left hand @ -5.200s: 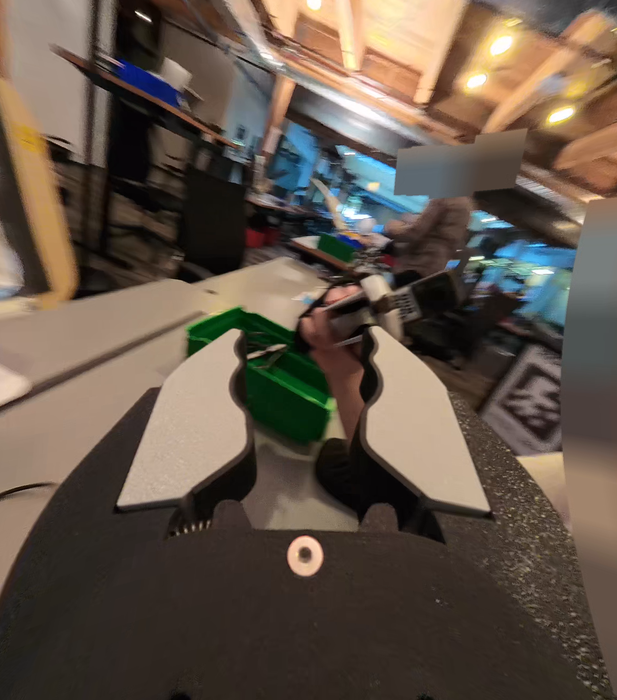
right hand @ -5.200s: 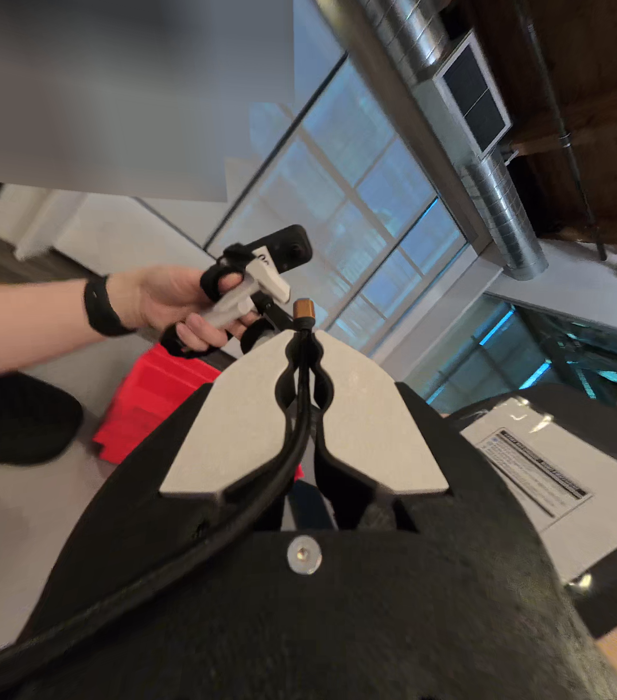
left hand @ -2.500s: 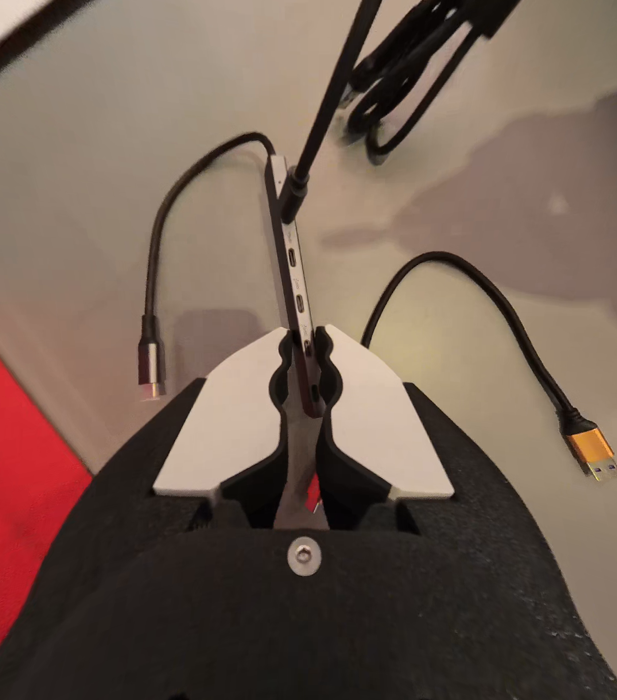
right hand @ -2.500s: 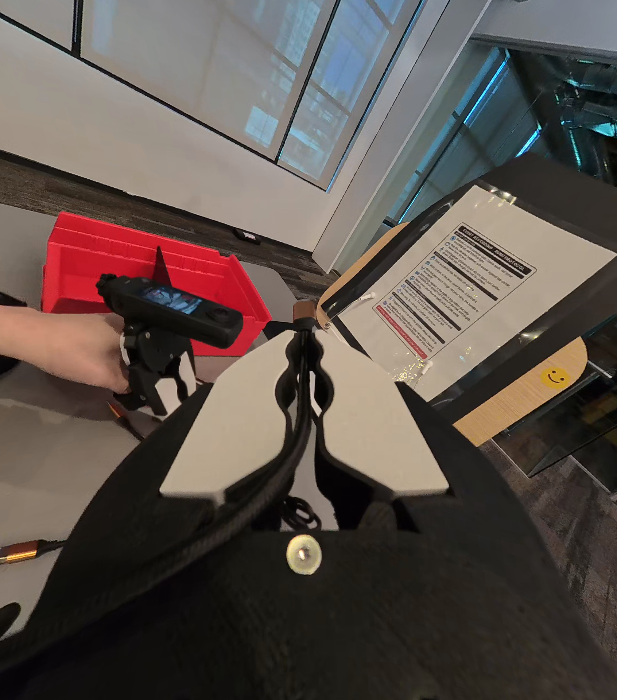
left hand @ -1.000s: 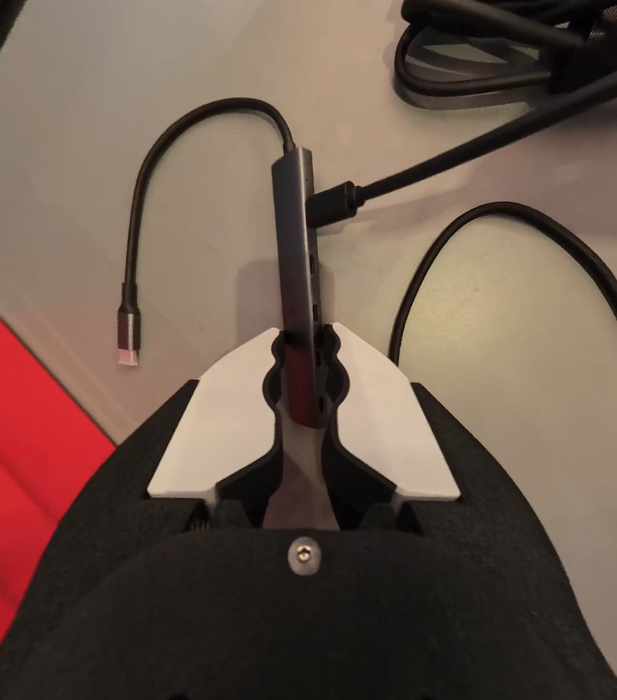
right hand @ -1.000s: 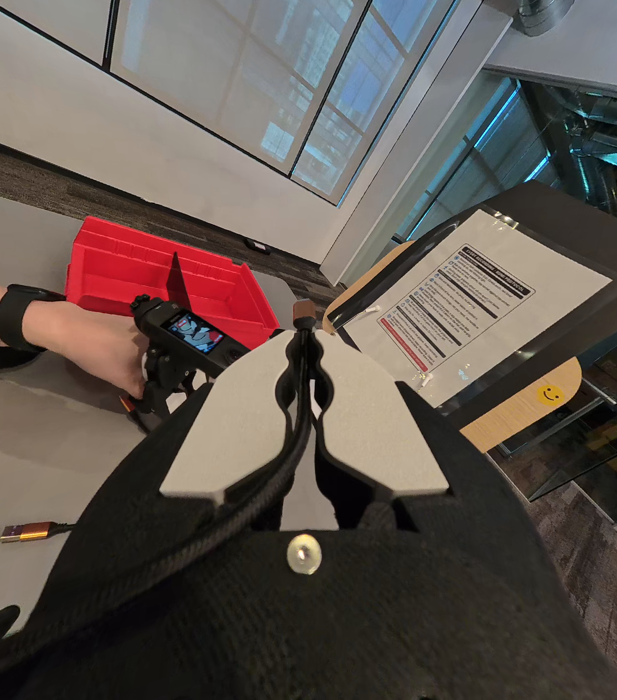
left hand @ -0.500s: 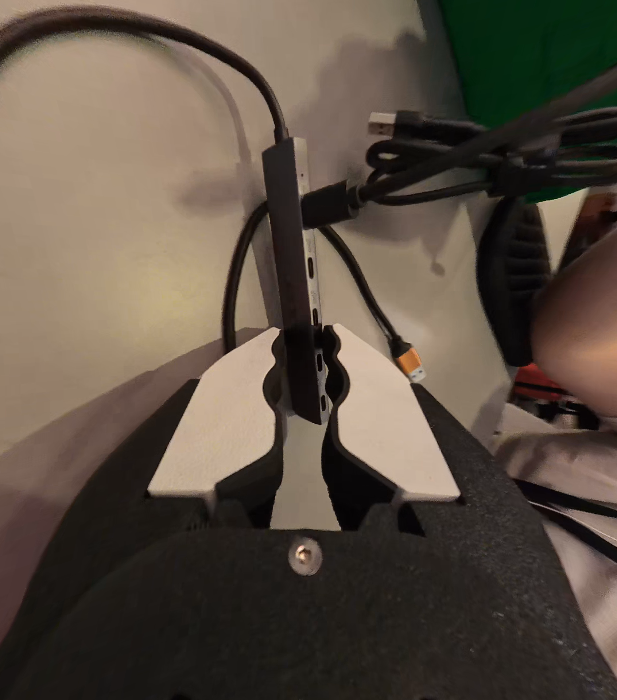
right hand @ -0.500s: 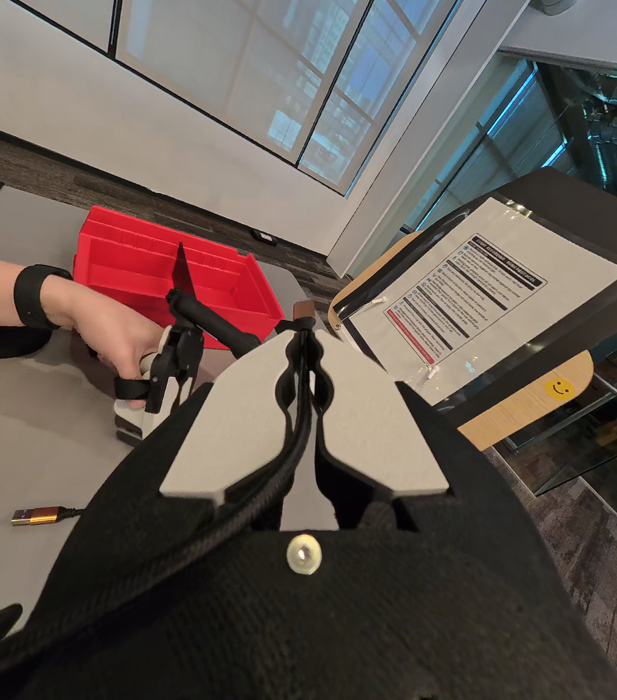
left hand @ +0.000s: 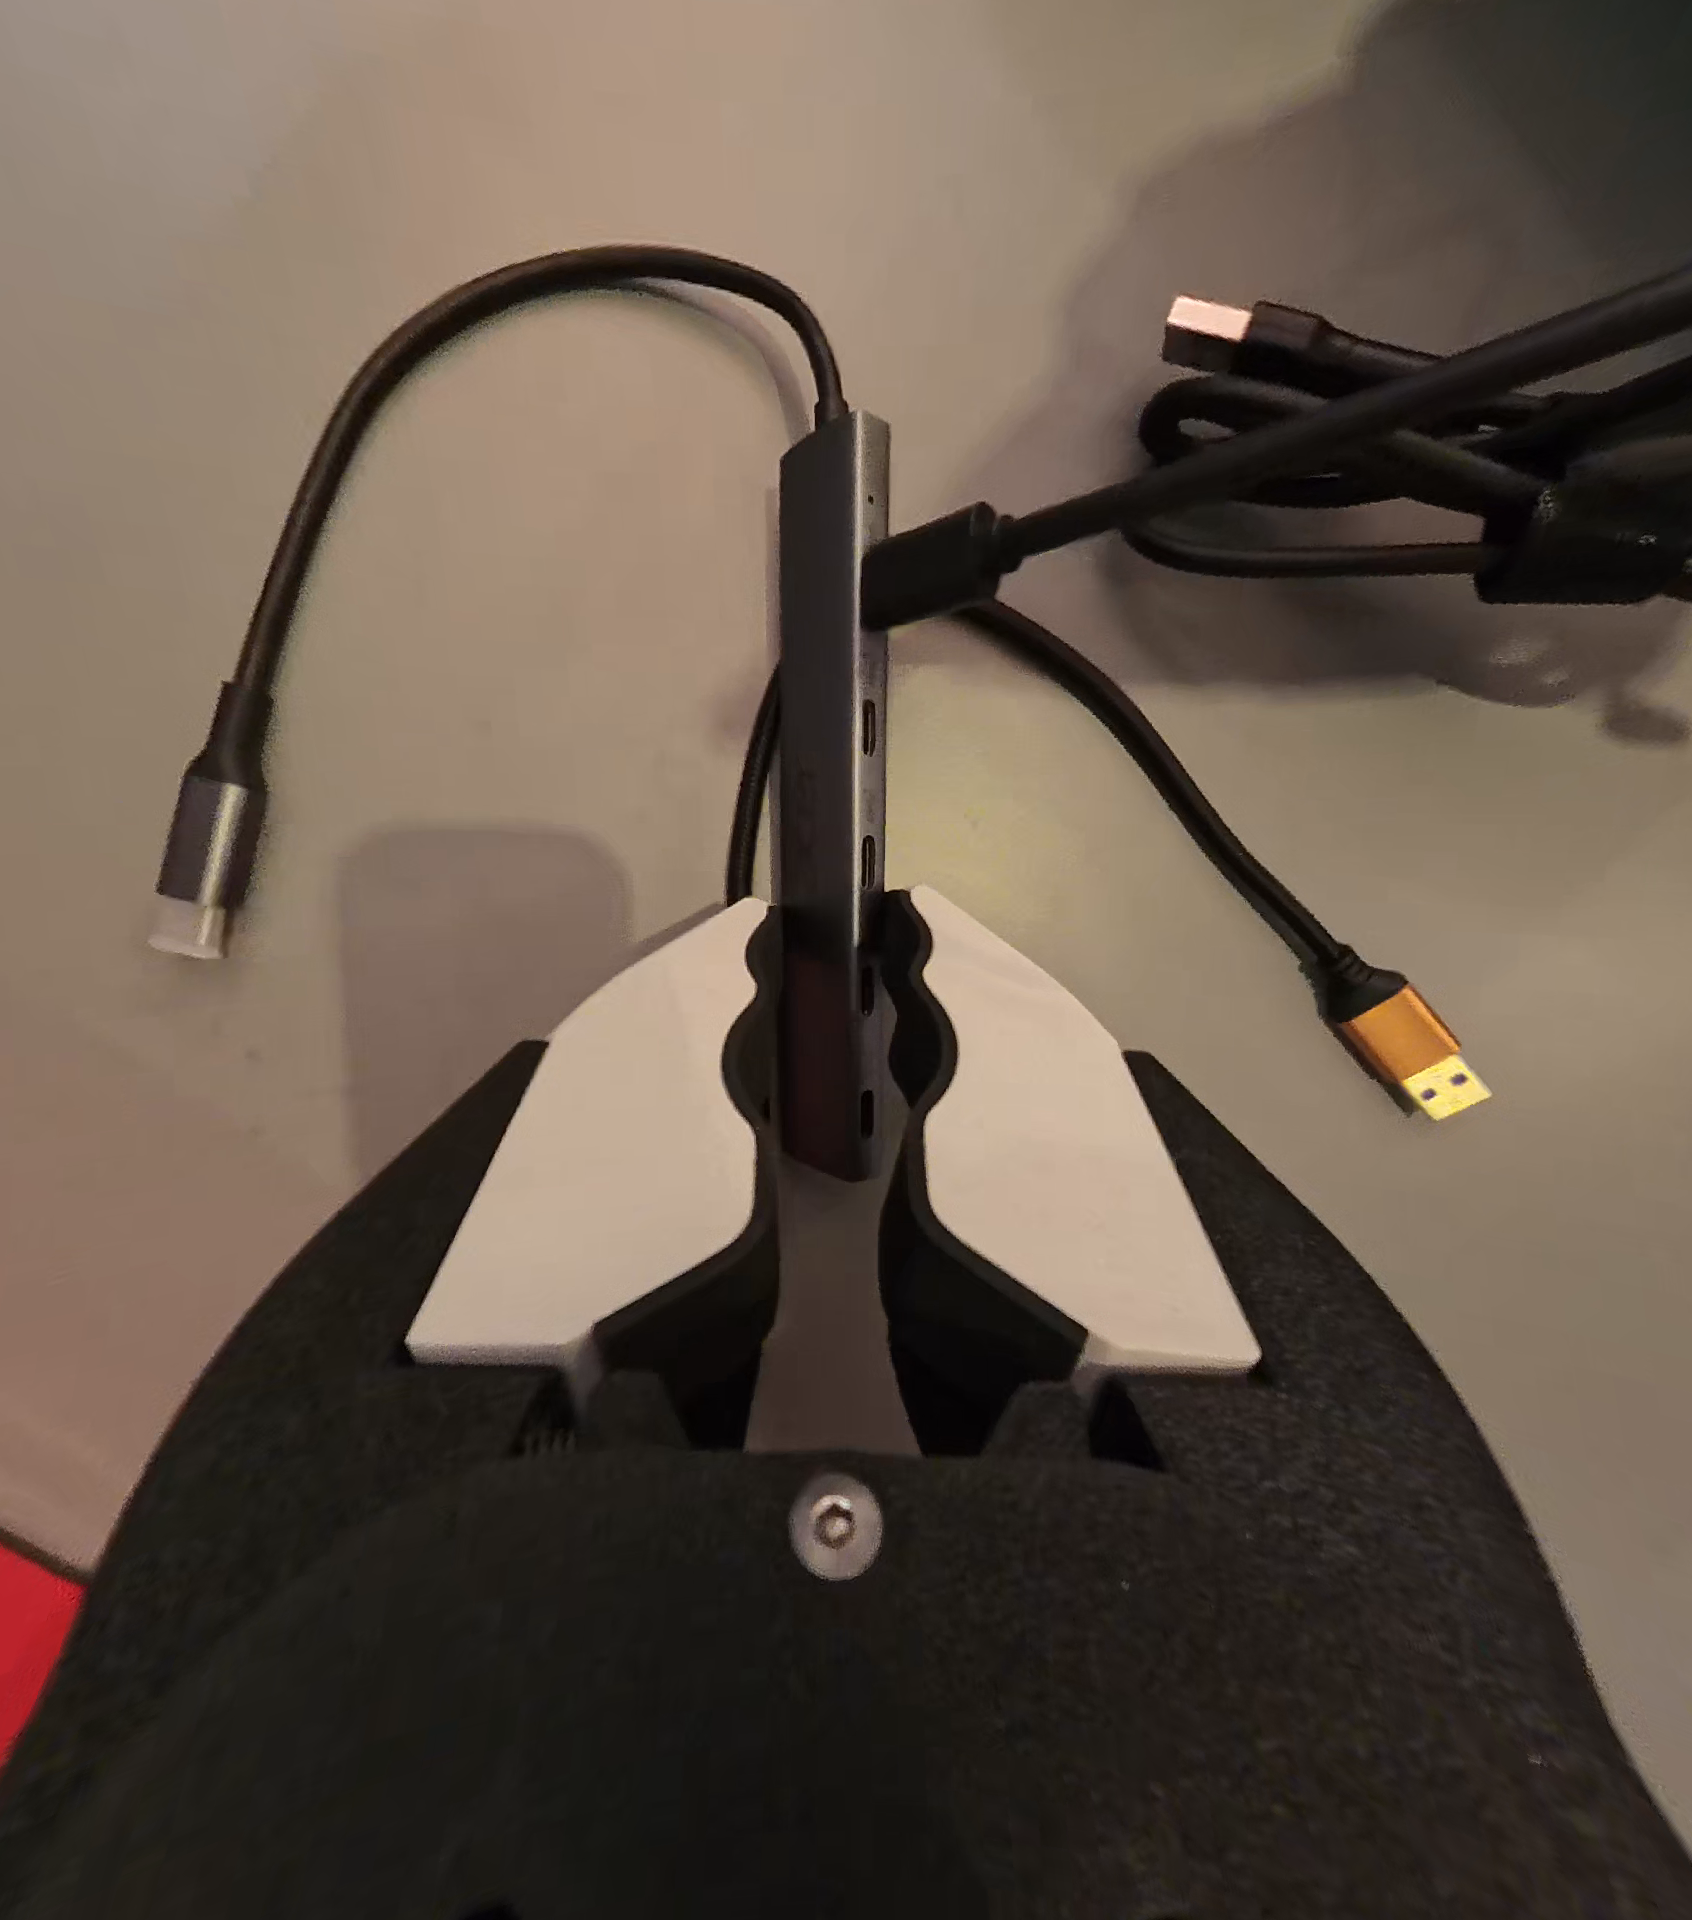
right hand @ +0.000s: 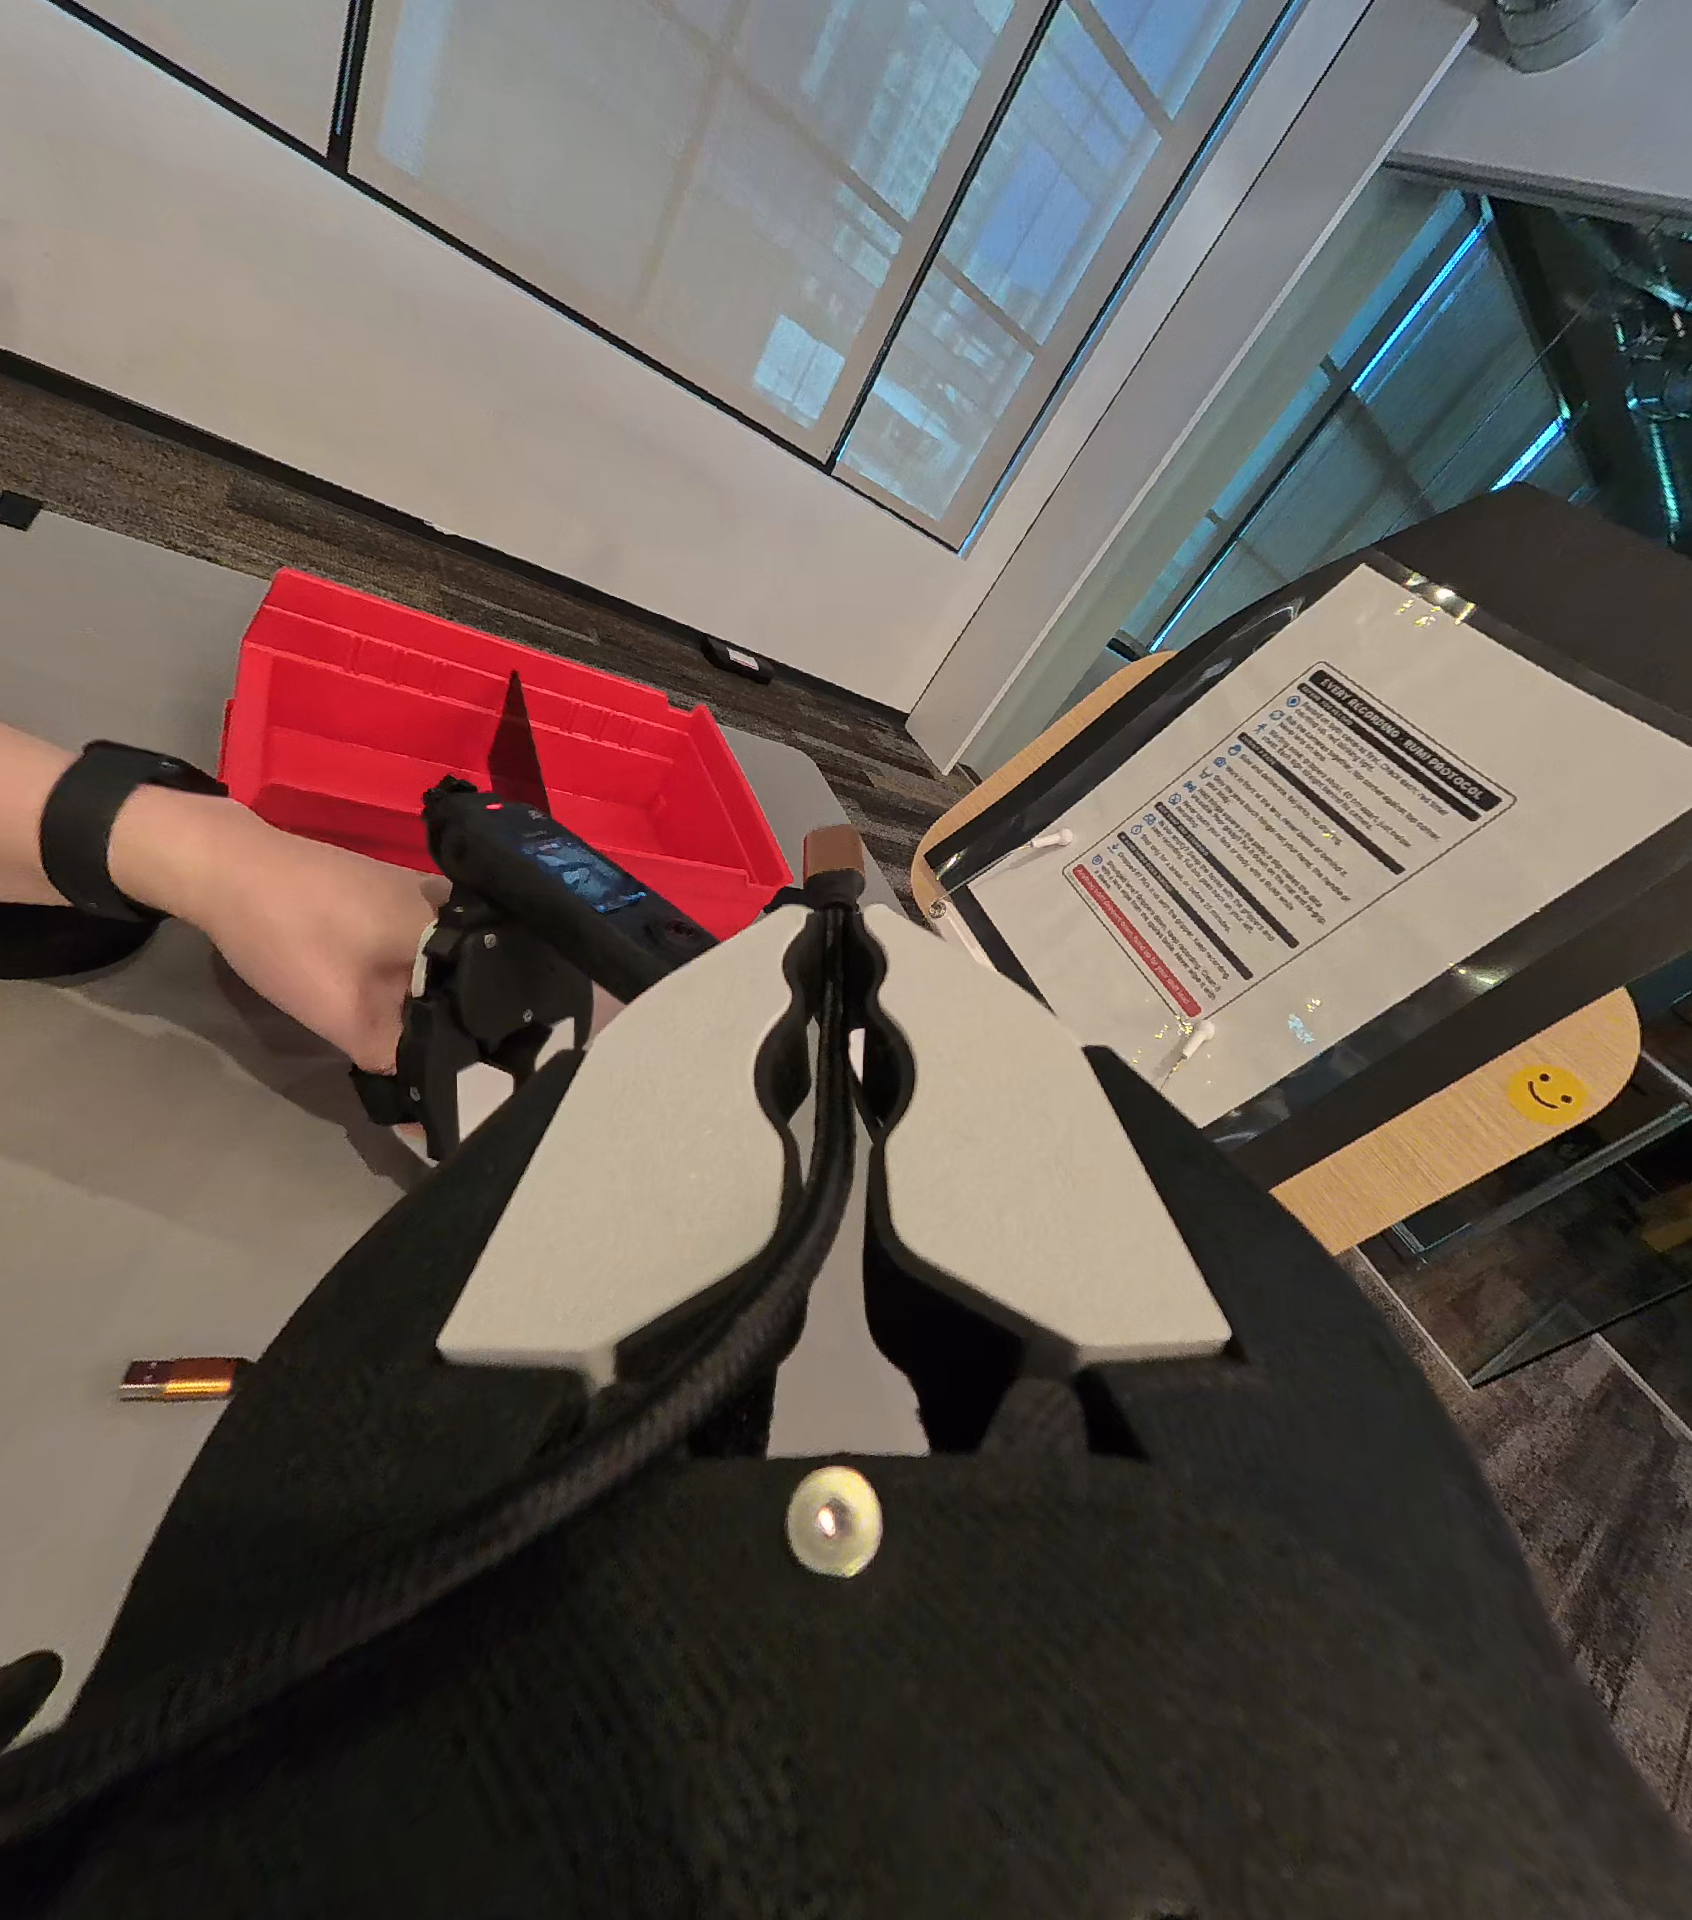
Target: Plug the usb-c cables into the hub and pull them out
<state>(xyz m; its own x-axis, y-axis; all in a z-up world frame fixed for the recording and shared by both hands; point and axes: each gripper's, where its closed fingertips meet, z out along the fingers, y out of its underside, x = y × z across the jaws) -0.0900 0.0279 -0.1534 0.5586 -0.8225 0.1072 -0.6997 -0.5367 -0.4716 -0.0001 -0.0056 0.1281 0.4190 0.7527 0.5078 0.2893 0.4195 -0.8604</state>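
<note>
The left gripper [left hand: 829, 914] has its jaws closed on the hub [left hand: 826, 727], held on edge above the worktop [left hand: 406, 208] with 1 black cable [left hand: 935, 561] already plugged in. The right gripper [right hand: 834, 920] pinches a braided cable [right hand: 826, 1049], its copper plug [right hand: 834, 854] poking past the tips. Judging by this, a second insertion is underway; next, that plug must be aligned with a free port.

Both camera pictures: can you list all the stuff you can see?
hub: 1, dark grey, clamped in left gripper
plugged cable: 1, black, in hub's side
cable bundle: 1, black, right of the hub
gold plug: 1, on table
braided cable: 1, black, copper tip, in right gripper
red bin: 1, on table
printed sheet: 1, white, on stand
table: 1, grey
left gripper: shut
right gripper: shut
hand: 1, wristband
</note>
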